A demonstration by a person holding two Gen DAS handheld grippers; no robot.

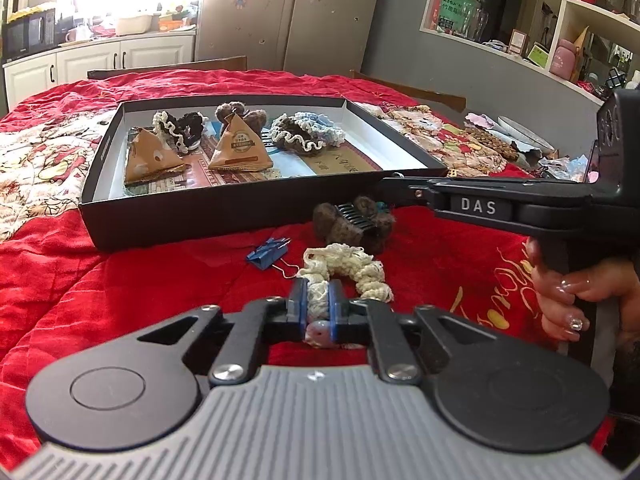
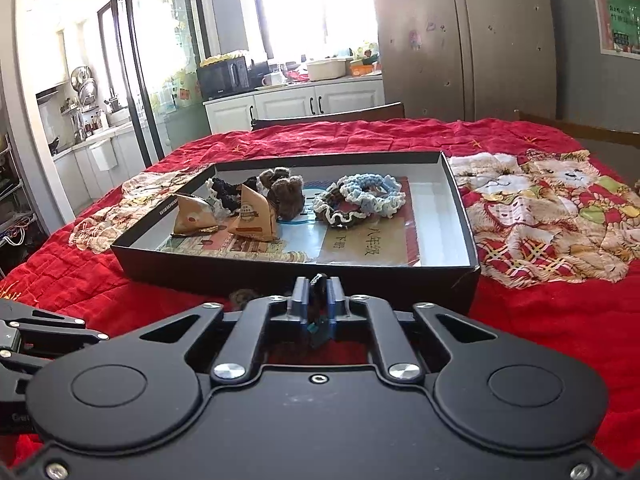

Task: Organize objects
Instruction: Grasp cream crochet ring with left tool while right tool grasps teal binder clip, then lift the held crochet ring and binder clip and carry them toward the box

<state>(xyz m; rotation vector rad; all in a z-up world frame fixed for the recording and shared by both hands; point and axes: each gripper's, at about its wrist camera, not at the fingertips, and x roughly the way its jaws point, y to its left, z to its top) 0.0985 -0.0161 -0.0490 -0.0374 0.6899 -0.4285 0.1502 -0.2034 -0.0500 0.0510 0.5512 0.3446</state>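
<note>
Two hand-held grippers are working at the near edge of a shallow black box (image 1: pixel 240 210) on a table draped in a red quilted cover (image 1: pixel 100 280). At lower centre of the left wrist view, the left gripper (image 1: pixel 318 300) is pinching a cream crocheted scrunchie (image 1: pixel 344 268), its blue-padded fingers (image 1: pixel 299 300) drawn narrow on the yarn while the rest of the loop is trailing on the cover. Entering from the right of that frame, the right gripper (image 2: pixel 319 294) is clamping the dark hair clip of a brown fuzzy hair accessory (image 1: pixel 352 222); in its own view the fingers are nearly together on a thin black piece. Judging by the task, both items are heading for the box, so each lift probably needs to clear the near wall before moving forward, and the floppy scrunchie may snag on the blue clip (image 1: pixel 268 252) lying just beside it. Inside the box, two tan triangular packets (image 1: pixel 236 148), dark and brown accessories and blue-and-cream scrunchies (image 1: pixel 308 134) are sitting on printed paper. The room is looking like a kitchen: white cabinets (image 2: pixel 316 102) and a microwave (image 2: pixel 224 76) under a bright window in the upper centre, a tall grey refrigerator (image 2: pixel 460 40) to the right, open shelves (image 1: pixel 560 20) at upper right.
</note>
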